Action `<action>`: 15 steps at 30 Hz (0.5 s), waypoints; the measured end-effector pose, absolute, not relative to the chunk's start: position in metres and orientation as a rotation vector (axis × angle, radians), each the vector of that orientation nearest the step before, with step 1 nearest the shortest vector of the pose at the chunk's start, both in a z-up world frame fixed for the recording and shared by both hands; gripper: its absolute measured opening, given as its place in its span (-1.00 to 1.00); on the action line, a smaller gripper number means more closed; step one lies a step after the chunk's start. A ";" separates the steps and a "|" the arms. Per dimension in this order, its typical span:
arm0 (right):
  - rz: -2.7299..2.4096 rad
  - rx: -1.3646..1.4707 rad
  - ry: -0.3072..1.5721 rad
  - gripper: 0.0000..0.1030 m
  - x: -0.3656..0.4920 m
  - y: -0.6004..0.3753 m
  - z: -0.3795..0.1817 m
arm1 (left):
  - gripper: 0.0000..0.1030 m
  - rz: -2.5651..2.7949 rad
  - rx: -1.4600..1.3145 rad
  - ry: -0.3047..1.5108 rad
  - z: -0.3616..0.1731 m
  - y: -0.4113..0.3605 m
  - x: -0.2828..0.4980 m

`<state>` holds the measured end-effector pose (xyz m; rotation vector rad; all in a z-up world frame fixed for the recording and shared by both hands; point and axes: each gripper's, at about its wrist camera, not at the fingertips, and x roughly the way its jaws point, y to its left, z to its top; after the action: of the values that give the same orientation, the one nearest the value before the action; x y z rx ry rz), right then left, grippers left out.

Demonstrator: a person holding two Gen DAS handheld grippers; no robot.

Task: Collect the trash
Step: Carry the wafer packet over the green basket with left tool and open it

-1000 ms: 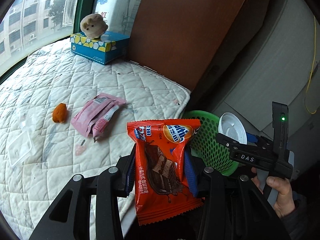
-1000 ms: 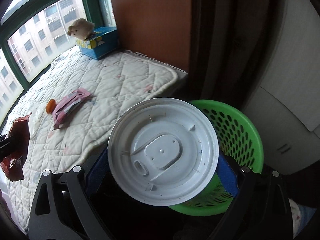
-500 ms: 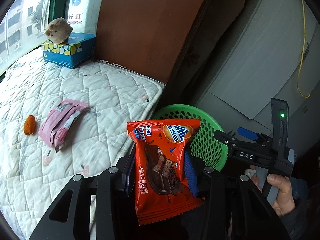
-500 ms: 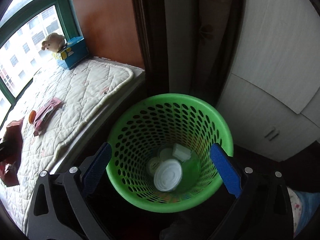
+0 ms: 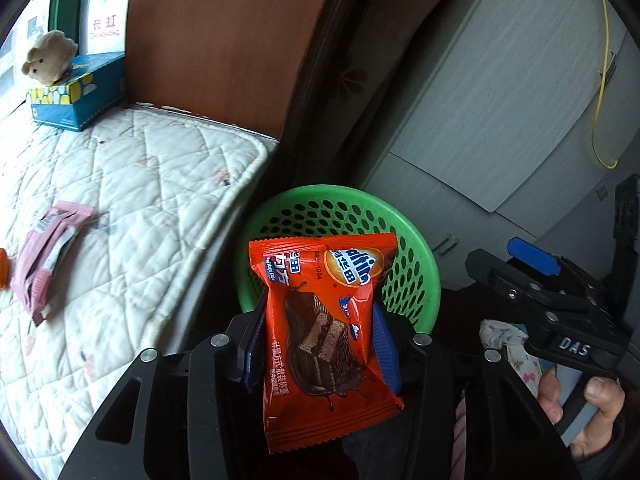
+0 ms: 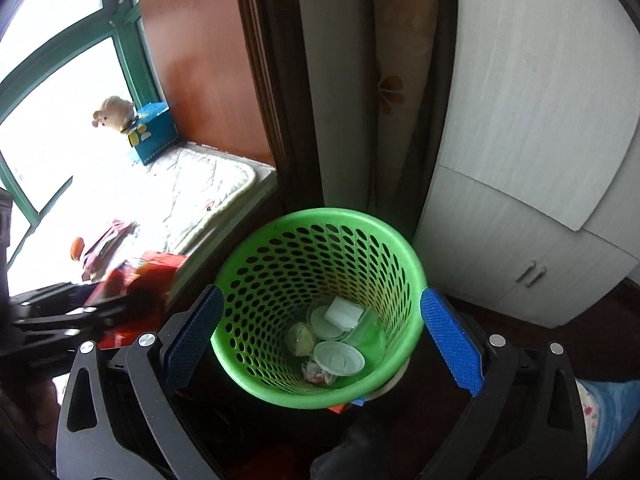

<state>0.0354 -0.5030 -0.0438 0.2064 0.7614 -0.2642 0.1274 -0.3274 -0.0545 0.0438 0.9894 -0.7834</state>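
Observation:
An orange snack wrapper (image 5: 320, 400) stands upright between the blue pads of my left gripper (image 5: 318, 320). The pads still touch it while the jaws begin opening. It hangs just in front of the near rim of a green mesh basket (image 5: 420, 264). My right gripper (image 6: 320, 336) is open and wide, with nothing in it, directly over the basket (image 6: 320, 216). A white round lid (image 6: 339, 357) lies on the basket's bottom among several other scraps. The wrapper (image 6: 160, 264) shows blurred at the left of the right wrist view.
Pink packets (image 5: 44, 256) and a small orange piece (image 5: 3, 268) lie on the quilted white pad (image 5: 140, 200). A blue tissue box (image 5: 76, 96) with a plush toy (image 5: 50, 56) sits at its far end. Grey cabinet doors (image 6: 520, 200) stand behind the basket.
The white lid left my right gripper and now lies in the basket. My left gripper carried the orange wrapper to the right, up to the basket's rim.

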 end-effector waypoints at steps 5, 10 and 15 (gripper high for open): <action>-0.274 0.234 0.759 0.90 0.030 -0.511 -0.043 | 0.07 -0.801 0.044 1.000 -0.063 -0.344 0.128; -0.283 0.239 0.755 0.90 0.026 -0.513 -0.042 | 0.23 -0.817 0.034 1.004 -0.070 -0.350 0.129; -0.285 0.242 0.748 0.90 0.024 -0.513 -0.041 | 0.32 -0.828 0.018 0.999 -0.074 -0.350 0.130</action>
<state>0.0242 -0.5131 -0.0413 0.2417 0.7475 -0.2853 0.1301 -0.3498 -0.0743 0.0183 0.9991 -0.8282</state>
